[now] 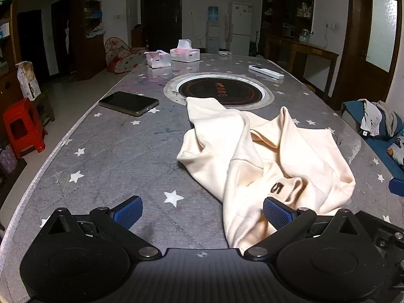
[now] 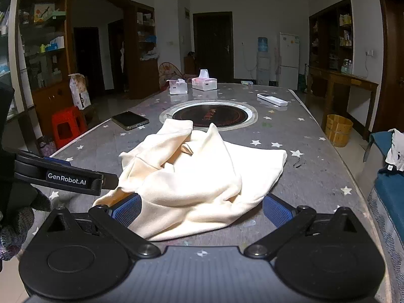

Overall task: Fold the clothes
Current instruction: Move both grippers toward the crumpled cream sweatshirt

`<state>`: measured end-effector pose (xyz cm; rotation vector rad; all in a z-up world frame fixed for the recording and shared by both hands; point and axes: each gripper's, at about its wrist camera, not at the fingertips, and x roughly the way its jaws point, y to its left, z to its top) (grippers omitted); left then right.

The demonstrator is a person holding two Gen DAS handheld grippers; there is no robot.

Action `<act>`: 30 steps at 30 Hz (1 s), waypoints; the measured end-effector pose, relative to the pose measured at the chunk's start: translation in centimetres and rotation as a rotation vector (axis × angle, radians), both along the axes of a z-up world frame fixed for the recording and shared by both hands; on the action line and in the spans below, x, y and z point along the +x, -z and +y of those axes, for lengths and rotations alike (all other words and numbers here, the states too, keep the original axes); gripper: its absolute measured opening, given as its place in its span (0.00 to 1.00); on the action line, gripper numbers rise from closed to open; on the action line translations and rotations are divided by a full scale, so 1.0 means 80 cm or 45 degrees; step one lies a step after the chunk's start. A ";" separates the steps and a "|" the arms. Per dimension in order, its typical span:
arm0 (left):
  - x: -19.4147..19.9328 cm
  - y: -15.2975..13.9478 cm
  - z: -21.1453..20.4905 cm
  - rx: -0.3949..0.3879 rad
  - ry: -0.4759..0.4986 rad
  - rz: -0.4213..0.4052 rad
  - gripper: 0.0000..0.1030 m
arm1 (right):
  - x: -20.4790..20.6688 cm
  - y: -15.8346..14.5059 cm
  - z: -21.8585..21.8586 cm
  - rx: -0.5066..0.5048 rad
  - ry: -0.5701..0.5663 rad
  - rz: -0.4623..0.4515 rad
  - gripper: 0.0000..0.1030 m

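A cream garment (image 2: 192,176) lies crumpled on the near part of the starred surface (image 1: 113,156), just short of the round inset. Both tongs — left (image 1: 202,212) and right (image 2: 202,209) — stand wide apart, holding nothing. Folding looks unstarted; next comes pinching two edges to spread it flat.

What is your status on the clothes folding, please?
Left gripper and right gripper open, empty. Cream garment crumpled, unfolded on table. Phone nearby, clear of the garment.
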<state>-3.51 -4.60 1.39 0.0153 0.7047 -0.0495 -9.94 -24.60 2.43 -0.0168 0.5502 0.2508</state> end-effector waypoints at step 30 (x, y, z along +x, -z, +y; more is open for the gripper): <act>0.005 -0.019 -0.022 -0.004 0.074 -0.021 1.00 | 0.006 0.001 -0.002 -0.059 0.011 0.036 1.00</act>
